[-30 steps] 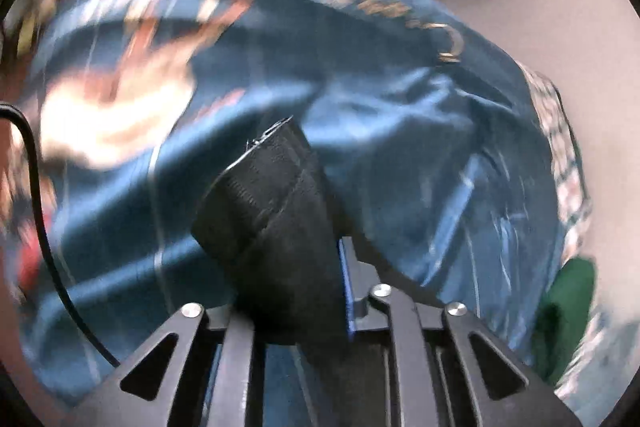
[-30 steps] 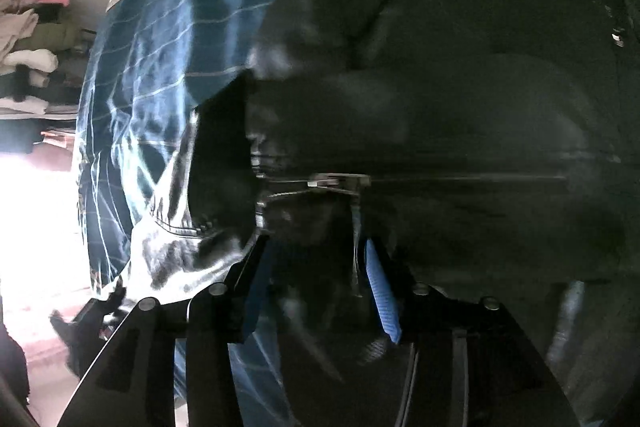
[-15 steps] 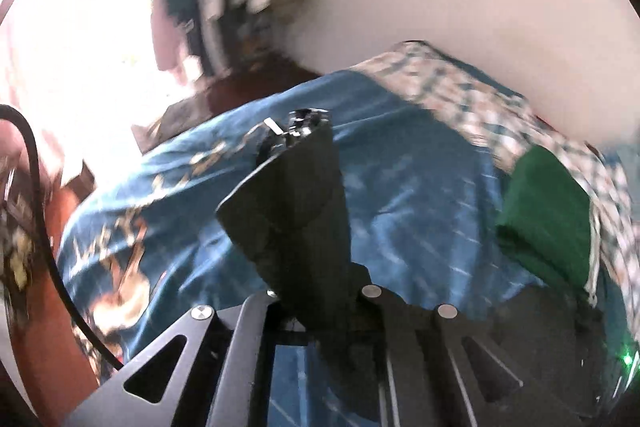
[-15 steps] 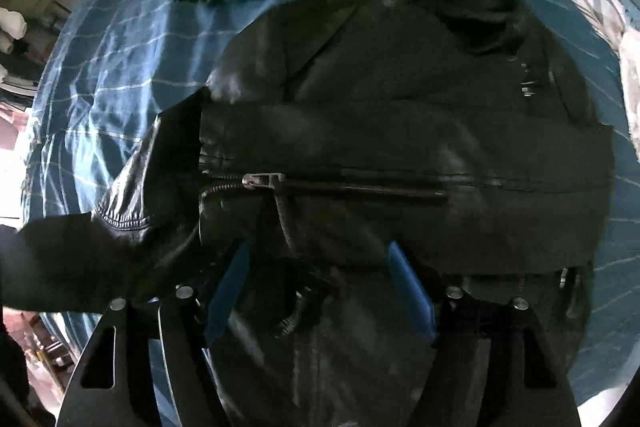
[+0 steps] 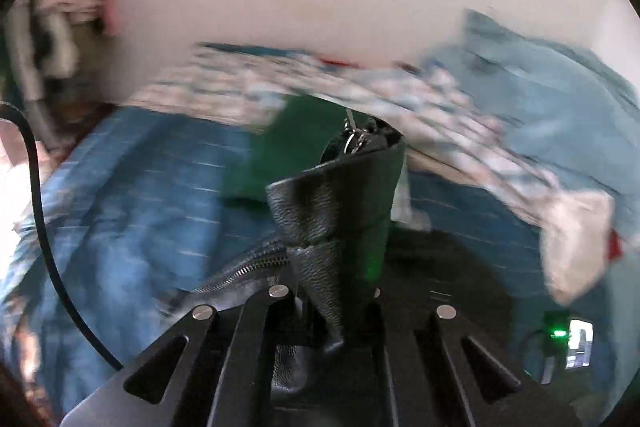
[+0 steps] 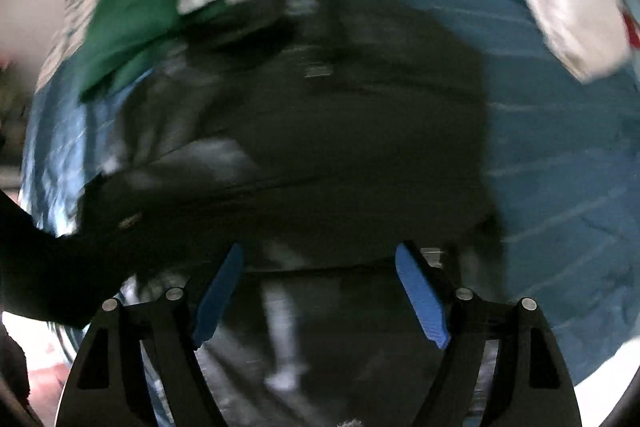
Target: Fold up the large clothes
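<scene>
The bed (image 6: 560, 155), covered in a blue striped spread, carries everything here, and the black leather jacket (image 6: 320, 131) lies spread across its middle, taking up most of the right wrist view. A green garment (image 6: 132, 27) sits at the jacket's far left corner, touching or slightly overlapping it, a pale blue heap of bedding (image 5: 552, 115) lies beyond the jacket toward the wall, and a white cloth (image 6: 568, 15) rests near the jacket's far right side. The left tongs (image 5: 340, 291) are clamped on a fold of the jacket, a cuff or hem with a zip pull (image 5: 354, 139) standing up at its tip and a line of zipper teeth (image 5: 240, 267) trailing off to the left. The right tongs (image 6: 320, 291) hang spread wide above the jacket's near edge, blue pads (image 6: 420, 299) apart and gripping nothing. Both views are smeared with motion, so the exact lay of the creases is hard to read. The risk, as I judge it, is that stiff, heavy leather held at a single point slides or drags the whole jacket across the slick spread, skewing the fold or pulling it into the green garment; the zip hardware could also snag, and a thin pinch may slip free.
</scene>
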A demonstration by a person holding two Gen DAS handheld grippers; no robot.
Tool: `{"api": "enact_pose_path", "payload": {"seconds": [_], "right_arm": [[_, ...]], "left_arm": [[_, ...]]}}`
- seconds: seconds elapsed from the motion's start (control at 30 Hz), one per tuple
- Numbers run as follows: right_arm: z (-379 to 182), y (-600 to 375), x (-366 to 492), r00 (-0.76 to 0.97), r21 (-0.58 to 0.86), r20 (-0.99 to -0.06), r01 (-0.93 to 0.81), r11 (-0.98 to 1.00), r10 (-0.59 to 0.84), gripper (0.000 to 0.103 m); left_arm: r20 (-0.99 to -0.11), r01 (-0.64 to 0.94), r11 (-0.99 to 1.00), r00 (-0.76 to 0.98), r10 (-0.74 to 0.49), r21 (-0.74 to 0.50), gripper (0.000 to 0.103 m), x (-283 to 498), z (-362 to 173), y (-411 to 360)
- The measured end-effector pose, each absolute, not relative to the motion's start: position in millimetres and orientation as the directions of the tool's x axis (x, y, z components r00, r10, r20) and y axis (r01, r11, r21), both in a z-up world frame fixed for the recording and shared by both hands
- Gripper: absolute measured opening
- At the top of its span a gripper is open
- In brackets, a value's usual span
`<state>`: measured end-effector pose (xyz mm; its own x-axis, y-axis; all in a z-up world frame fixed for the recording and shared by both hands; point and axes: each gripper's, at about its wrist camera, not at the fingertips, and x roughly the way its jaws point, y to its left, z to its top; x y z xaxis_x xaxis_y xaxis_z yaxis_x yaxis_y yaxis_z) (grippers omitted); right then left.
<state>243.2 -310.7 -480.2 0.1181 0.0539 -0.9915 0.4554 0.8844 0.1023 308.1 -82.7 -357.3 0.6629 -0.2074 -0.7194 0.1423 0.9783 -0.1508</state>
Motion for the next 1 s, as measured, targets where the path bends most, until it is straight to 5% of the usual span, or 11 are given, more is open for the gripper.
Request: {"api": "enact_pose_path", "payload": {"seconds": [0.2, 0.4, 0.43, 0.47, 0.5, 0.57, 0.87, 1.0], "right_arm": [[-498.3, -415.7, 198.2, 0.068, 0.049, -0.998, 0.618, 0.785, 0.009, 0.081], [-514.1, -481.3, 157.7, 0.045, 0.063, -0.998, 0.7, 0.711, 0.044, 0.081], [-514.6, -489.9, 152.8, 0.054, 0.078, -0.997, 0.704, 0.706, 0.057, 0.081], [-514.5, -496.3, 149.8, 0.058, 0.088, -0.996, 0.705, 0.704, 0.066, 0.081], [-513.6, -502.5, 147.5, 0.065, 0.1, -0.995, 0.707, 0.7, 0.076, 0.081], [-510.6, -513.4, 144.8, 0.084, 0.131, -0.991, 0.71, 0.692, 0.102, 0.083], [-484.6, -528.9, 171.3, 0.191, 0.31, -0.95, 0.652, 0.692, 0.246, 0.085], [-488.1, -502.0, 213.4, 0.227, 0.438, -0.897, 0.56, 0.704, 0.378, 0.085]], "left_arm": [[-0.793, 0.36, 0.906, 0.475, -0.382, -0.221, 0.004, 308.0, -418.4, -231.1], [-0.934, 0.362, 0.925, 0.275, -0.227, -0.118, 0.014, 307.9, -517.4, -285.5], [-0.943, 0.349, 0.929, 0.25, -0.22, -0.124, 0.02, 308.7, -525.3, -284.2], [-0.943, 0.341, 0.93, 0.241, -0.231, -0.141, 0.043, 309.9, -526.7, -282.7], [-0.941, 0.33, 0.931, 0.237, -0.242, -0.156, 0.081, 311.1, -526.6, -279.2], [-0.934, 0.31, 0.934, 0.248, -0.258, -0.176, 0.097, 312.8, -520.1, -273.7], [-0.934, 0.181, 0.978, 0.319, -0.159, -0.104, 0.097, 301.2, -459.4, -195.7], [-0.926, 0.042, 0.998, 0.376, 0.032, 0.051, 0.097, 298.0, -449.2, -119.2]]}}
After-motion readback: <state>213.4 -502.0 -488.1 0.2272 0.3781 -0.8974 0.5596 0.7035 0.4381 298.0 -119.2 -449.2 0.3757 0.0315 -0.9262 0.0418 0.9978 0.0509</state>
